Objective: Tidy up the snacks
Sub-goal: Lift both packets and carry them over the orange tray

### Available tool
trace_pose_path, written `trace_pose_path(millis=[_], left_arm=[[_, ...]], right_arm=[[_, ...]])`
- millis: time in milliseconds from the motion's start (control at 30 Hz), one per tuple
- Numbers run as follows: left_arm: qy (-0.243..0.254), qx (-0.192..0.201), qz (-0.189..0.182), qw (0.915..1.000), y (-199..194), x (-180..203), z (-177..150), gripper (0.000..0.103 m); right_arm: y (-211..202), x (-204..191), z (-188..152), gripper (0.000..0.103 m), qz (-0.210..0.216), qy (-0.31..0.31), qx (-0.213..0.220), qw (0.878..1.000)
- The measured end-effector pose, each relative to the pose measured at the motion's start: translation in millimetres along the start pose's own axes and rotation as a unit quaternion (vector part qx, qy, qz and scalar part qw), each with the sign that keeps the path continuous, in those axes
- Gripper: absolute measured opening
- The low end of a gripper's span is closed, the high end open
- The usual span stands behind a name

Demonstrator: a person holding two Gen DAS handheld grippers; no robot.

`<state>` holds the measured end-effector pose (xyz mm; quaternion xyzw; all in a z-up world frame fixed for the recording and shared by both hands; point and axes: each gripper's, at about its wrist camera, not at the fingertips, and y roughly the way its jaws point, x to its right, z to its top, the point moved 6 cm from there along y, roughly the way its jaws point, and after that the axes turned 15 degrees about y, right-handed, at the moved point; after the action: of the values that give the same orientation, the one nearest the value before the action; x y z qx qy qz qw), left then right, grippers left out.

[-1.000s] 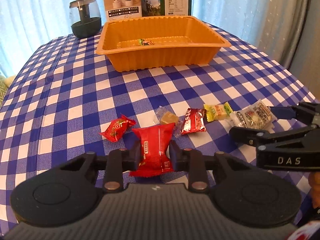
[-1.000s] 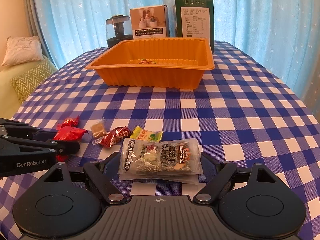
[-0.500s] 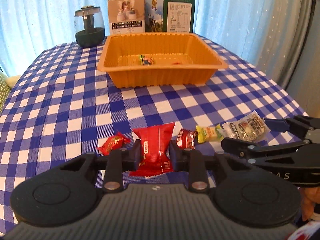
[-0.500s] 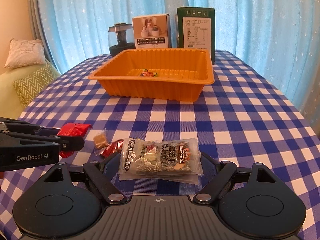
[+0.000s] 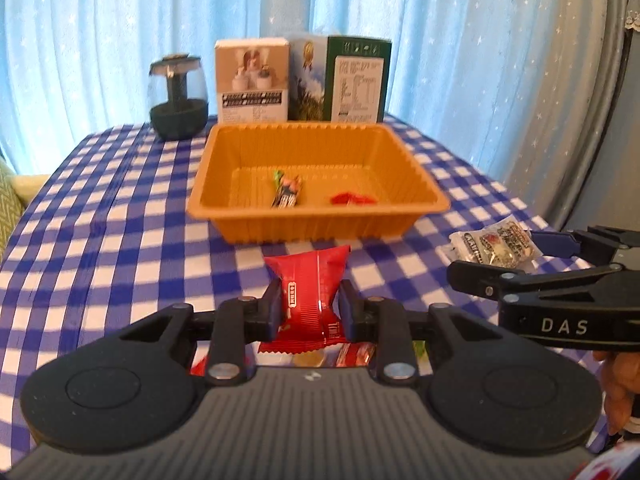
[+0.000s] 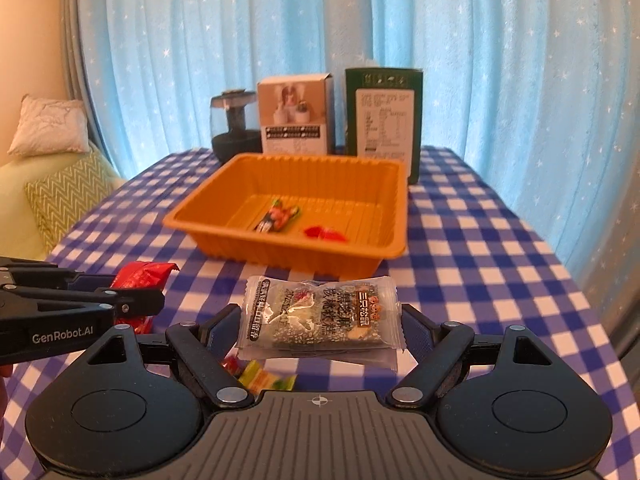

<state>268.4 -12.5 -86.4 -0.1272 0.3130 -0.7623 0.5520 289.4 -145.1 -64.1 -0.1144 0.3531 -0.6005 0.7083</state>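
Note:
My left gripper is shut on a red snack packet, held above the checked tablecloth. My right gripper is shut on a wide clear packet of dark seeded snack, gripped at both ends. Each gripper shows in the other's view: the right one with its clear packet, the left one with the red packet. Ahead stands the orange tray, holding a small dark-and-green candy and a red candy. Loose candies lie on the cloth below the grippers, mostly hidden.
Behind the tray stand a dark glass jar, a white box and a green carton before blue curtains. A sofa with cushions sits left of the table. A hand holds the right gripper.
Both grippers have risen off the table with their packets and now look more level toward the tray. The loose candies have dropped low in view beneath the grippers.

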Motion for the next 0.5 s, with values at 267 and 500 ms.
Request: trace_pose_path(millis=[267, 500], left_arm=[[-0.004, 0.028, 0.006, 0.9996, 9.7, -4.6, 34.3, 0.026], [-0.01, 0.044, 0.017, 0.9989, 23.8, -18.8, 58.0, 0.026]], right_arm=[[6.6, 13.0, 30.7, 0.083, -0.003, 0.003, 0.023, 1.0], [16.6, 22.8, 57.4, 0.083, -0.004, 0.018, 0.042, 0.999]])
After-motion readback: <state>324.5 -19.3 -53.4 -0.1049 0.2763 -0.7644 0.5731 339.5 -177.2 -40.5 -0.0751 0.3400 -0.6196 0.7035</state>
